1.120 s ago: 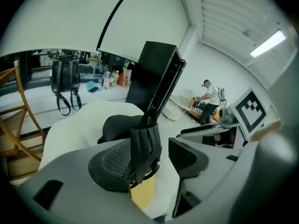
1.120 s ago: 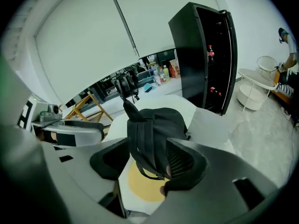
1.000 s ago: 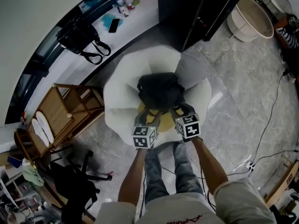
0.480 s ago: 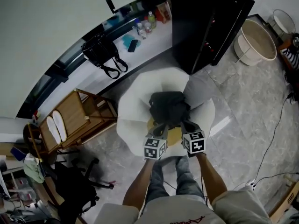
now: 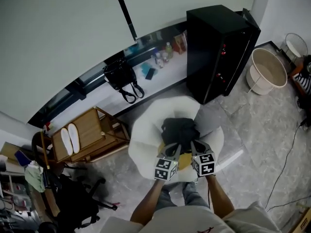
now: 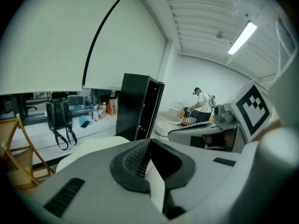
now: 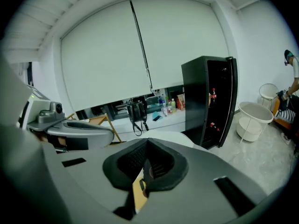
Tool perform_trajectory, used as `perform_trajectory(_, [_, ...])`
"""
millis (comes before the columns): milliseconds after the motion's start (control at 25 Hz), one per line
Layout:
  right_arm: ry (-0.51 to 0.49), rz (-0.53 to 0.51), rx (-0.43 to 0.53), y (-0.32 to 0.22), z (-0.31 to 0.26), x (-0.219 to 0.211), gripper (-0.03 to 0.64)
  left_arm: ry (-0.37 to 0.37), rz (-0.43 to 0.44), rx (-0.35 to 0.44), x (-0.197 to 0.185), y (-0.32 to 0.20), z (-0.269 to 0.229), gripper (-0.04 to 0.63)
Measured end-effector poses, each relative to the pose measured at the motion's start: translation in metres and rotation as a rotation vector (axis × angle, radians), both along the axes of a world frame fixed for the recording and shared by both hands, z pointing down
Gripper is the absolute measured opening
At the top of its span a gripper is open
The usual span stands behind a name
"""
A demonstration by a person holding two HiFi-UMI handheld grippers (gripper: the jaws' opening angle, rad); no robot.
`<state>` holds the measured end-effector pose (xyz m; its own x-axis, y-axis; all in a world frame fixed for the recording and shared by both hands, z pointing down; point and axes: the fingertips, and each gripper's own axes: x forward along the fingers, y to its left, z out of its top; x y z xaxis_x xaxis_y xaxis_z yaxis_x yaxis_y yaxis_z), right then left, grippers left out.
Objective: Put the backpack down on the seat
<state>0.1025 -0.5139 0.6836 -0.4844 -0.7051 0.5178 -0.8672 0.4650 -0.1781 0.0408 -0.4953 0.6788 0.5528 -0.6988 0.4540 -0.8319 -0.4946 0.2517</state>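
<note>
Both my grippers at the near edge of the backpack, which is down on the white seat.

My left gripper (image 5: 171, 149) and right gripper (image 5: 195, 147) sit side by side, just apart, their tips against the near side of the black backpack (image 5: 180, 129). It lies in the middle of the round white seat (image 5: 146, 135), straight ahead of them. On each gripper the pads are pressed together at the tips. I cannot tell whether a strap is caught between them. A yellow cushion (image 5: 182, 158) shows on the seat below and between the two grippers. Beyond the backpack, ahead and to the right of my right gripper, stands a tall black cabinet (image 5: 218, 47). Ahead and to the left of my left gripper, a black handbag (image 5: 120, 76) sits on a white ledge (image 5: 97, 101), its straps hanging over the edge.
</note>
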Motion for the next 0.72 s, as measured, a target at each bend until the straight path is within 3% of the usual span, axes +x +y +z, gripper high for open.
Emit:
perform_trajectory(400, [-0.031, -0.069, 0.281, 0.021, -0.139, 0.01, 0.027, 0.051, -0.033, 0.235, 0.027, 0.006, -0.124, 0.031])
perform_trajectory(600, [-0.054, -0.065, 0.311, 0.044, -0.155, 0.022, 0.027, 0.072, -0.052, 0.305, 0.035, 0.024, -0.153, 0.031])
perform_trajectory(720, [-0.072, -0.076, 0.297, 0.062, -0.151, 0.025, 0.026, 0.068, -0.05, 0.301, 0.043, 0.041, -0.152, 0.031])
